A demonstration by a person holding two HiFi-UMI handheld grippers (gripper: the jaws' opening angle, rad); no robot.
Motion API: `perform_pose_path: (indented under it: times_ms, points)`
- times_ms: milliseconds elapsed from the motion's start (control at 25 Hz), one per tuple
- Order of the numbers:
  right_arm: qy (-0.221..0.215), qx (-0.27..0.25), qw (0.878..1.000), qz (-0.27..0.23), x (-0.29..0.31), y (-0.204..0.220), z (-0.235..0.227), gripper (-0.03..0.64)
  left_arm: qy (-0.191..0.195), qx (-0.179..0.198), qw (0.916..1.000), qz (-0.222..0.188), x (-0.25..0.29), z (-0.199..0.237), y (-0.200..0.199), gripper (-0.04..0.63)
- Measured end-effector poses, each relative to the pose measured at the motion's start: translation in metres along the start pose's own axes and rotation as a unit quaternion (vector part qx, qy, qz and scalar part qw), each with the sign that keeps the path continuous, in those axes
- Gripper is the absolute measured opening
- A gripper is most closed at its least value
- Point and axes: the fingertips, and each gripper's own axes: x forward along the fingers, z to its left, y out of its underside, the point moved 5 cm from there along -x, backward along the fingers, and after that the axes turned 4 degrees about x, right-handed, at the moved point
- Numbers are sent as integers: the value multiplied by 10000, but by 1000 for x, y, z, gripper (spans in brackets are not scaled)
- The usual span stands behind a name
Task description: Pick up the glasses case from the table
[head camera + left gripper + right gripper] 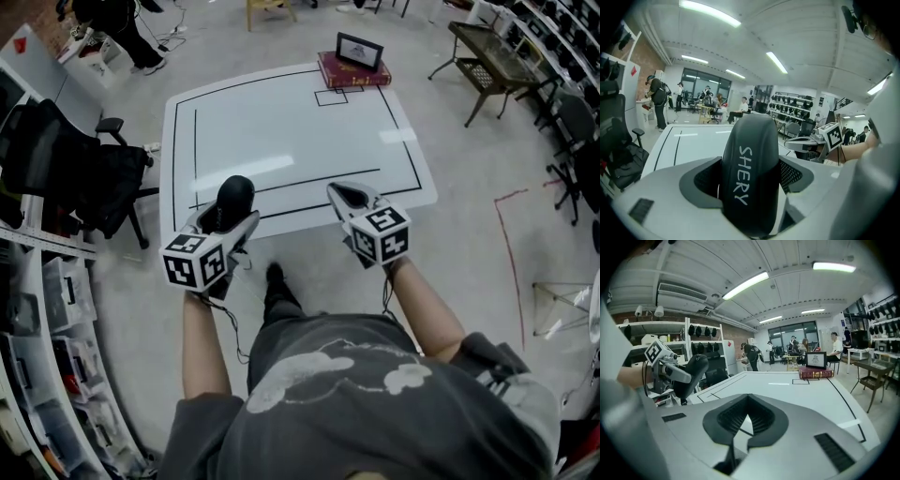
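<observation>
The glasses case (235, 194) is black and oval, with white lettering on its side (751, 173). My left gripper (236, 212) is shut on it and holds it in the air over the near edge of the white table (281, 122). The case stands on end between the two jaws and fills the middle of the left gripper view. My right gripper (343, 193) hovers to the right of it at about the same height, shut with nothing in it (748, 398). In the right gripper view the held case (692, 372) shows at the left.
A red book (354, 71) with a small framed picture (359, 51) on top lies at the table's far edge. A black office chair (66, 169) and shelves stand at the left. At the far right stands a metal bench (492, 58). A person (117, 28) stands far left.
</observation>
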Motion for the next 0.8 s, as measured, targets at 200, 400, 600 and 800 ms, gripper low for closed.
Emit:
perform_pose_path:
  times_ms: [200,400,600,800]
  points:
    - [-62,46,9999,78,-41,25,1,-1,-207,-160,9996,-138,-15,-38,24,350]
    - [-217,36,9998,33,-72,39,4,-1,-152,-530,9976,-426,-30,-78,46,350]
    - [-261,84,9996,69,-94,57,3,0,-83,-806,9950,-579,-39,-106,64,350]
    - [-231,233,9993,190,-102,74,-1,-2,-139,-967,9935,-590,-43,-119,76,350]
